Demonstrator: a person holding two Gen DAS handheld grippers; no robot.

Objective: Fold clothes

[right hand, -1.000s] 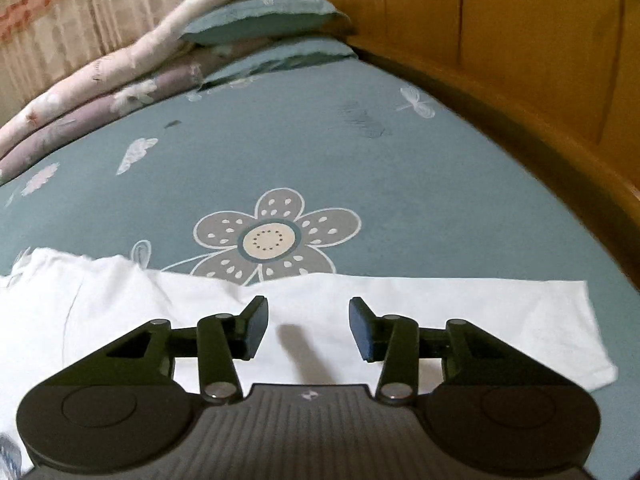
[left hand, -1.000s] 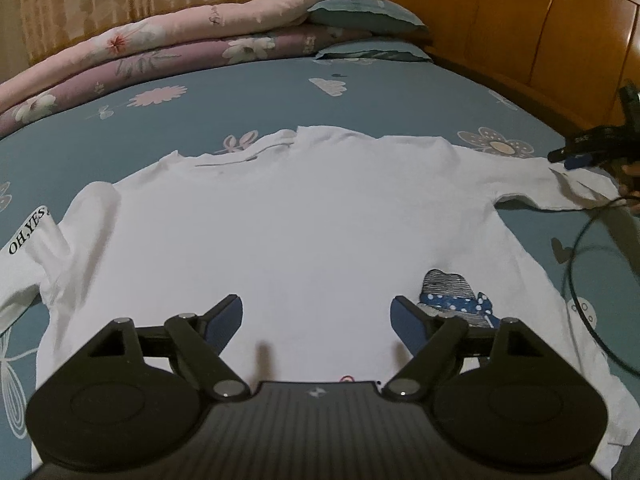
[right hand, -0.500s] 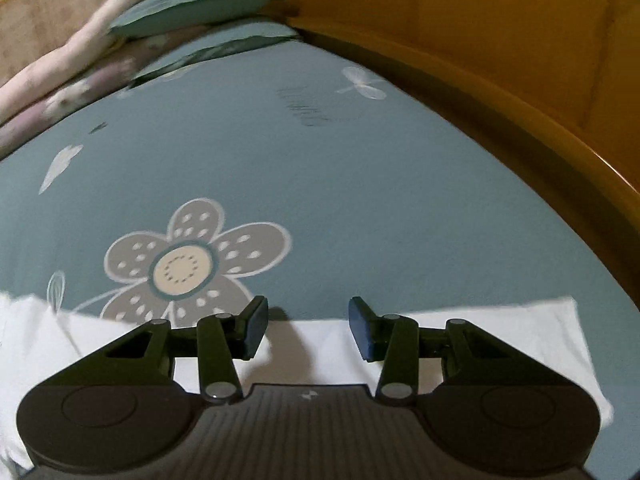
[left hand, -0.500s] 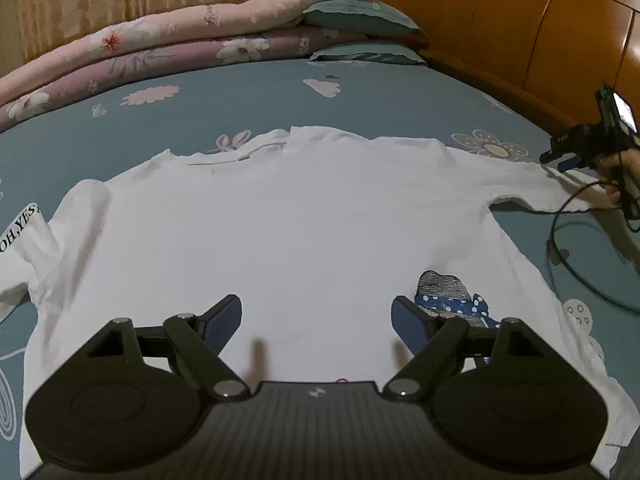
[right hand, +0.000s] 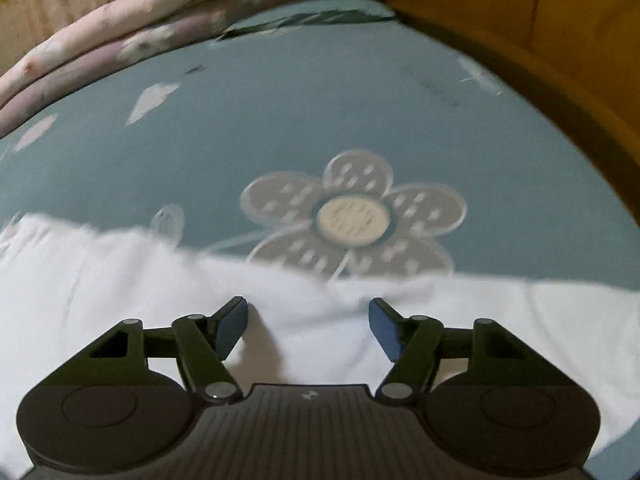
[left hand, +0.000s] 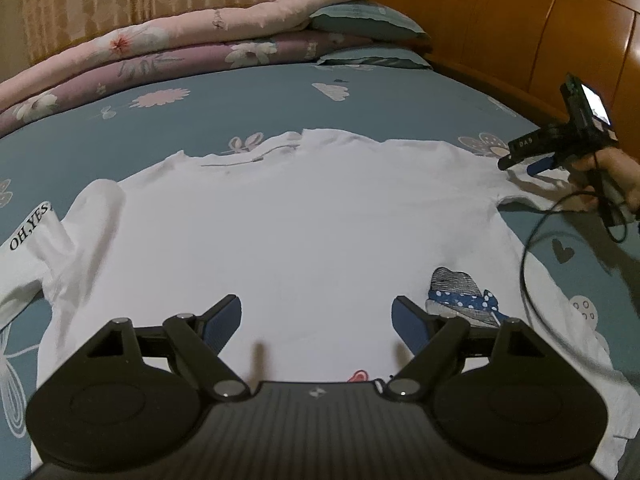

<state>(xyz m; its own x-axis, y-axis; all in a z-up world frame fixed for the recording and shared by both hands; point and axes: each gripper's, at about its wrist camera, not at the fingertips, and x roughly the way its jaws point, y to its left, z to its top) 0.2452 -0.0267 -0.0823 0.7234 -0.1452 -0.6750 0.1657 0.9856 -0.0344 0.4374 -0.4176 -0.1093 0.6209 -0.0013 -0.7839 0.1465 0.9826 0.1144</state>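
Observation:
A white T-shirt (left hand: 304,224) lies spread flat on the blue bedsheet, neckline far from me, with a small blue and grey print (left hand: 460,296) near its hem. My left gripper (left hand: 316,320) hovers open above the lower part of the shirt, nothing between its fingers. The left sleeve (left hand: 28,240) carries black lettering. In the left wrist view my right gripper (left hand: 528,160) hangs over the right sleeve, held by a hand (left hand: 616,176). In the right wrist view that gripper (right hand: 308,320) stands open above the white sleeve (right hand: 320,320).
Folded pink and purple quilts (left hand: 172,52) and teal pillows (left hand: 364,28) are stacked at the bed's far side. A wooden headboard (left hand: 520,28) runs along the right. A black cable (left hand: 532,256) trails from the right gripper over the shirt's edge.
The right gripper has swung left over the sleeve and its jaws have spread wider. The left gripper has barely moved and stays open.

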